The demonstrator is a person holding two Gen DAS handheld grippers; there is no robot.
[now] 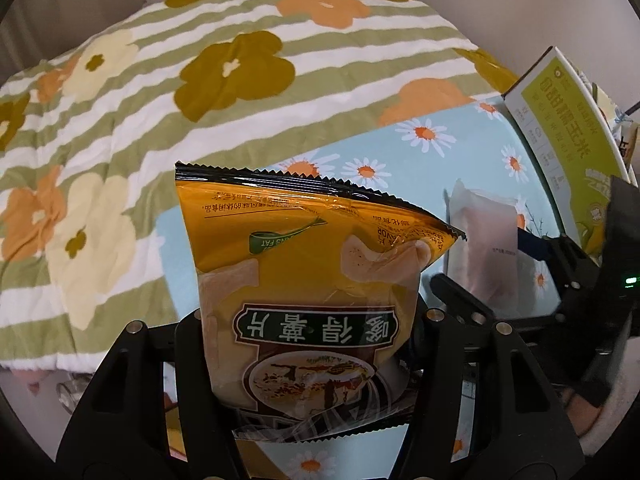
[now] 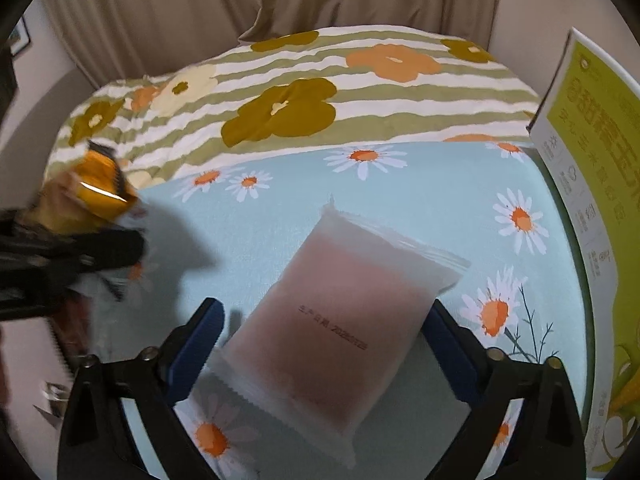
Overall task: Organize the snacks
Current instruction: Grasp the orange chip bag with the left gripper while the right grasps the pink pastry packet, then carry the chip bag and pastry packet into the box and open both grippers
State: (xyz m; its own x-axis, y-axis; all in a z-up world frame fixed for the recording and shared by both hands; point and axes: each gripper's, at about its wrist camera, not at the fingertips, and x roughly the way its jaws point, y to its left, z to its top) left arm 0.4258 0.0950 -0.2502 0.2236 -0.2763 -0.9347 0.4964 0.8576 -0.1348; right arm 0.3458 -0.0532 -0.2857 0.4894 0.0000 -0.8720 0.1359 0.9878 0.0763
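Snacks are being sorted on a blue daisy cloth (image 2: 400,192). The left gripper (image 1: 308,344) is clenched on an orange chip bag (image 1: 312,264), lifted up off the cloth so it can be carried. The right gripper (image 2: 324,344) has its fingers spread on both sides of a frosted pink packet (image 2: 340,320); I cannot tell if it squeezes yet. The packet lies flat, pointing to 1 o'clock. A green box (image 2: 592,200) stands at 3 o'clock, maybe where snacks go.
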